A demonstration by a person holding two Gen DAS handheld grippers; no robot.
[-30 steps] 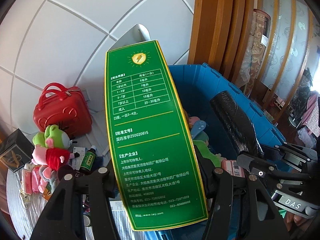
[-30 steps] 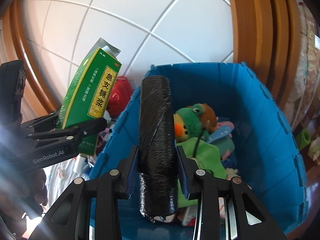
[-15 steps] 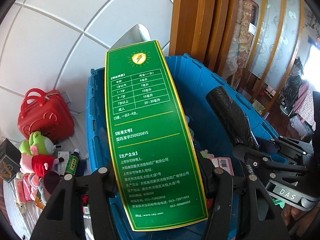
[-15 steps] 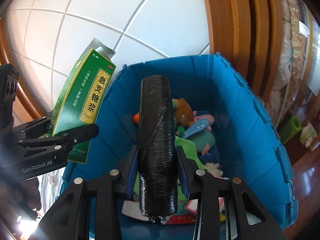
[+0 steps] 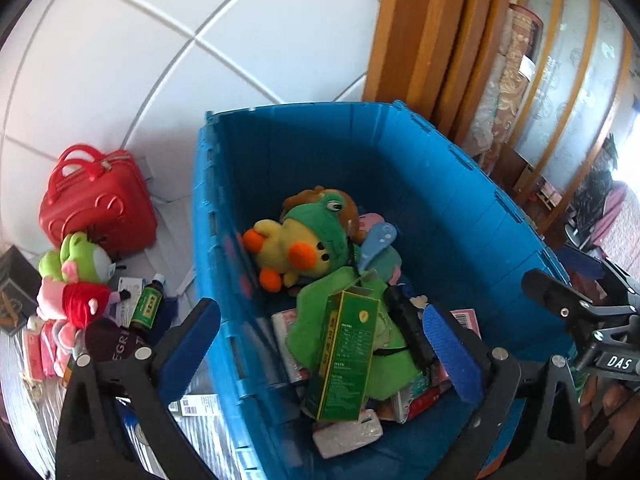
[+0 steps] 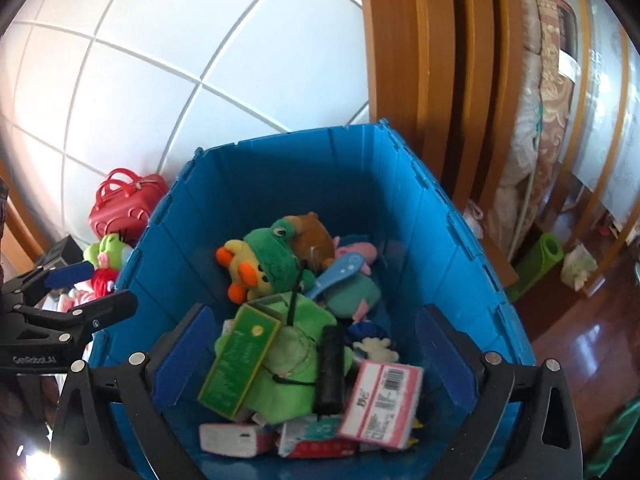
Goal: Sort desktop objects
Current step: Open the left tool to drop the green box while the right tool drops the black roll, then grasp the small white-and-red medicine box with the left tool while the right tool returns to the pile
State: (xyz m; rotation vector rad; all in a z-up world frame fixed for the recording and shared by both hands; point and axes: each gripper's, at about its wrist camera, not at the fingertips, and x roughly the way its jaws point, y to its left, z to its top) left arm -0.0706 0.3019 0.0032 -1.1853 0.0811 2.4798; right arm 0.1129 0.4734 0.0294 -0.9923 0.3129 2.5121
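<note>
Both my grippers hang over the open blue crate (image 5: 208, 200) (image 6: 440, 208). My left gripper (image 5: 320, 344) is opening wide, with no object gripped between its blue pads. The green medicine box (image 5: 348, 352) (image 6: 238, 354) lies tilted on a green plush inside the crate. My right gripper (image 6: 314, 356) is also opening wide, and its pads touch nothing. The black wrapped roll (image 6: 330, 368) (image 5: 408, 328) rests in the crate beside the green box. In the left wrist view, one finger (image 5: 560, 304) of the right gripper shows at the right edge.
The crate also holds a yellow duck plush in a frog hood (image 5: 304, 240), a pink barcode box (image 6: 380, 400) and other packets. Left of the crate stand a red mini suitcase (image 5: 96, 200), a green-and-pink plush (image 5: 76, 276) and a small green bottle (image 5: 148, 304). A wooden door frame (image 5: 420, 40) rises behind.
Both grippers have opened. The green box left the left gripper and the black roll left the right one; both now lie in the crate.
</note>
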